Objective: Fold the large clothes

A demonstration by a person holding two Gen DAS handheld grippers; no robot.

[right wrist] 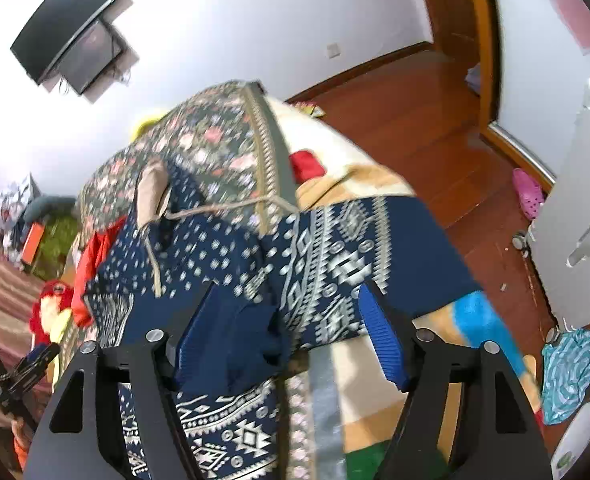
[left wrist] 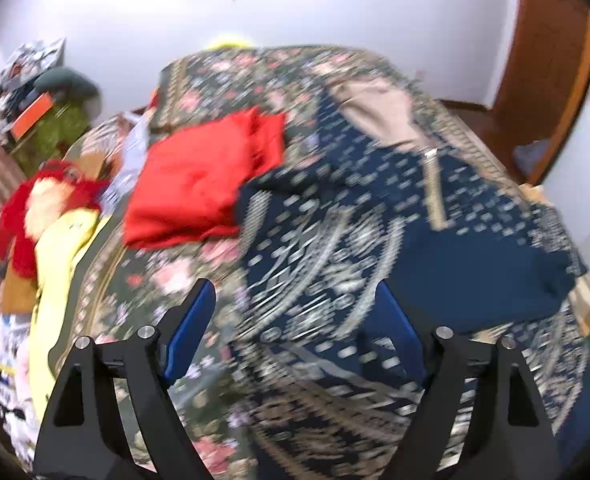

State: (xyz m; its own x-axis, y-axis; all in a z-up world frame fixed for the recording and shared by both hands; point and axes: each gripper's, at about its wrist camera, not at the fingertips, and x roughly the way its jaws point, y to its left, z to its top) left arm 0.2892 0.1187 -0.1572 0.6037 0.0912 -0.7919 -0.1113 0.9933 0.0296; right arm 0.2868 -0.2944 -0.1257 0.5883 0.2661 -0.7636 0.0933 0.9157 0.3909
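A large navy garment (left wrist: 395,220) with white dots and geometric bands lies spread over a bed with a floral cover (left wrist: 223,76). Its beige collar lining (left wrist: 379,108) and zip face up. My left gripper (left wrist: 295,292) hovers open above the garment's patterned middle, and nothing sits between its blue pads (left wrist: 193,320). In the right wrist view the same garment (right wrist: 223,248) drapes to the bed's near edge. My right gripper (right wrist: 287,292) stands open over a rumpled navy fold (right wrist: 247,344), which its pads do not press.
A folded red cloth (left wrist: 199,184) lies on the bed left of the garment, with a red and yellow plush toy (left wrist: 47,200) beyond it. Right of the bed are wooden floor (right wrist: 435,120), a white cabinet (right wrist: 575,220), a pink slipper (right wrist: 529,194) and a turquoise cloth (right wrist: 571,372).
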